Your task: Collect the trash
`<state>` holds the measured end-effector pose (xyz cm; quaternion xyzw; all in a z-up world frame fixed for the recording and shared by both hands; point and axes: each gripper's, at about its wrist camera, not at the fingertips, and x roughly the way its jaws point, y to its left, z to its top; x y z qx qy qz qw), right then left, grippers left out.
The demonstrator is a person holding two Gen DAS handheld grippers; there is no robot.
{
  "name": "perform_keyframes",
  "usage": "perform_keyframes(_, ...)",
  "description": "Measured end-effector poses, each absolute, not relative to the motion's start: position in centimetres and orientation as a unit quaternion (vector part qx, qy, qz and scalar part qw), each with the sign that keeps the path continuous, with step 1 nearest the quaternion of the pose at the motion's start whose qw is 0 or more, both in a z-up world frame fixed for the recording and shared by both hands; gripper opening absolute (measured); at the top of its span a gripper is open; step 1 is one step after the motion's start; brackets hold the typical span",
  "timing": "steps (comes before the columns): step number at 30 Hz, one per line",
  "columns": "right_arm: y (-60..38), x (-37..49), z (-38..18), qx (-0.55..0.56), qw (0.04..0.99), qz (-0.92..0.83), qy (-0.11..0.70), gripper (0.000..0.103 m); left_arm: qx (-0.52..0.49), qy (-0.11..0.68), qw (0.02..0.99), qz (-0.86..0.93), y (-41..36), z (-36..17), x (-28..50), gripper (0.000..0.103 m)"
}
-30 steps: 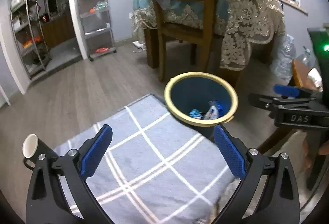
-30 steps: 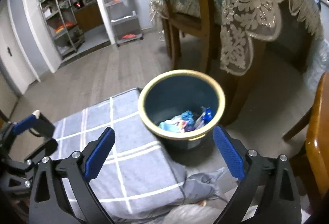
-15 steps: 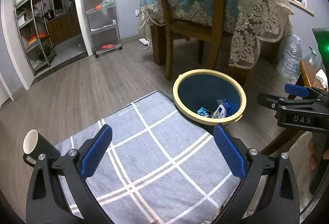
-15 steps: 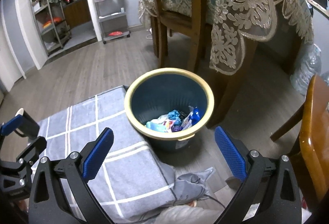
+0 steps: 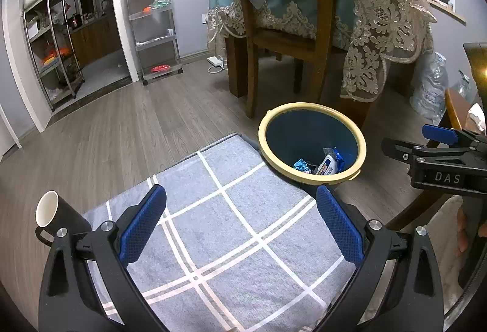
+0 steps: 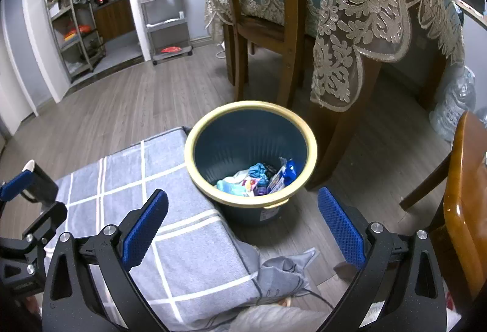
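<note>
Left tool (image 5: 240,220): released, jaws spread wide, nothing between pads, held above grey checked blanket (image 5: 231,228). Right tool (image 6: 243,222): released, jaws wide, empty, held over blanket edge, facing bin. Bin (image 6: 194,149): blue, yellow rim, upright on wood floor (image 6: 121,106), touching blanket corner, near chair (image 6: 264,27). Trash (image 6: 258,178): wrappers and crumpled pieces lying in bin bottom. Black mug (image 5: 57,214), white inside: on blanket beside left tool.

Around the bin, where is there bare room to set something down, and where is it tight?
Free: the grey checked cushion from the black cup to the bin, and the wood floor toward the shelf racks. Crowded: behind the bin, among the chair legs and lace tablecloth.
</note>
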<state>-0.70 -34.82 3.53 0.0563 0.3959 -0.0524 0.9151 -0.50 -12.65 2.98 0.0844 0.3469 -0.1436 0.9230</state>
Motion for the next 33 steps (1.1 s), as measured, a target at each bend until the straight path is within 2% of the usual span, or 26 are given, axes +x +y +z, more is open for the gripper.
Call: perform_keyframes(33,-34.34,-0.49,3.53,0.054,0.914,-0.049,0.399,0.098,0.083,0.352,0.923,-0.133,-12.42,2.75,-0.34,0.097)
